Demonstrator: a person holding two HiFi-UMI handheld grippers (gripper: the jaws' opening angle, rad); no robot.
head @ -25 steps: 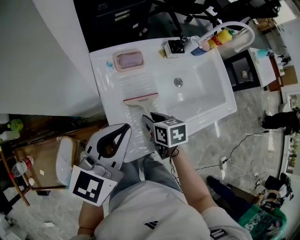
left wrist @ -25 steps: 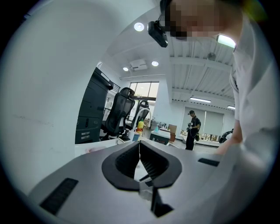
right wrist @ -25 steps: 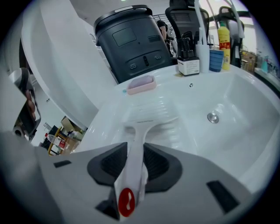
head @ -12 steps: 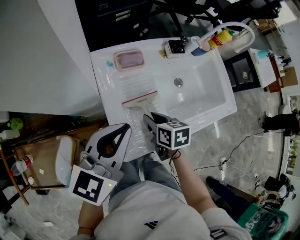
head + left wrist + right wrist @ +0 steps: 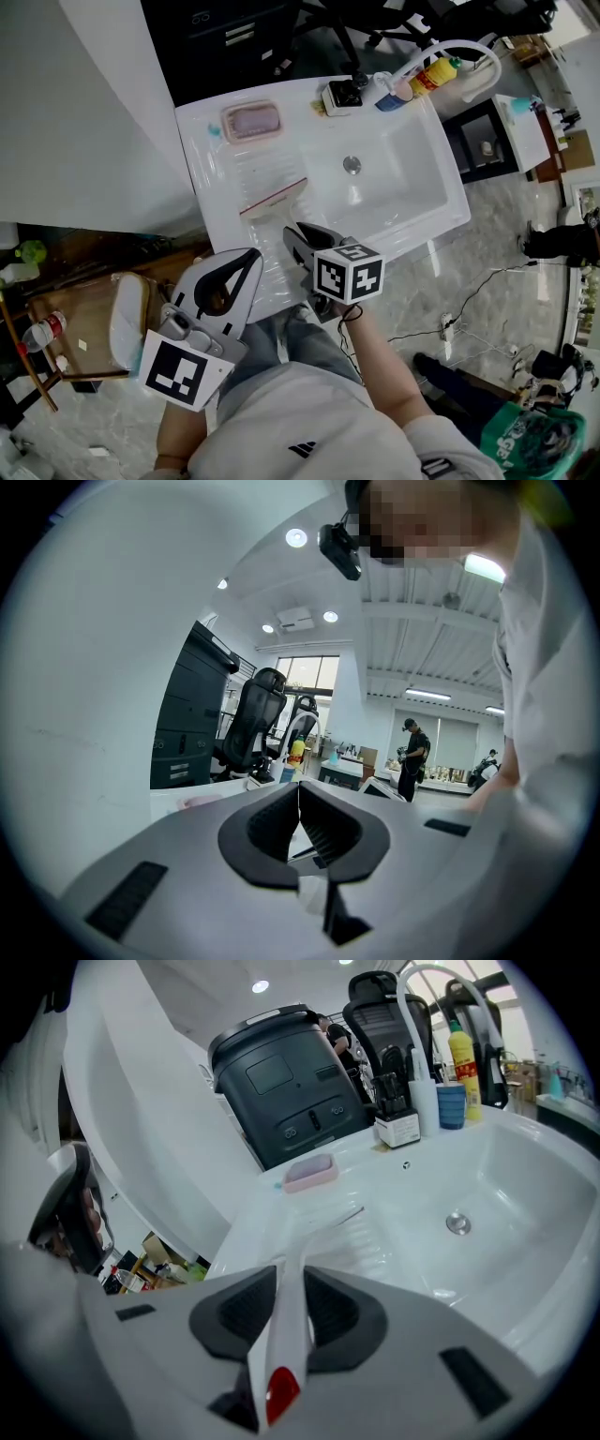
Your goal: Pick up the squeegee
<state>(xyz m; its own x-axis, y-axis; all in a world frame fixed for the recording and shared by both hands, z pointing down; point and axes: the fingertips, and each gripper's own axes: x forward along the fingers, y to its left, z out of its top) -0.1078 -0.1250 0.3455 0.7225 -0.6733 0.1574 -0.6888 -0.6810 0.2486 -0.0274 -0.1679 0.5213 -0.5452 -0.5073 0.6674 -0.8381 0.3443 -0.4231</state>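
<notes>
Between closing right tongs (image 5: pixel 291 1269), slim white squeegee (image 5: pixel 289 1330)

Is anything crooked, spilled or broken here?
Only the squeegee is crooked. Its red-edged blade slants over the ribbed draining board because the right gripper, whose jaws have just been closing, grips its handle. Nothing looks spilled or broken.
</notes>
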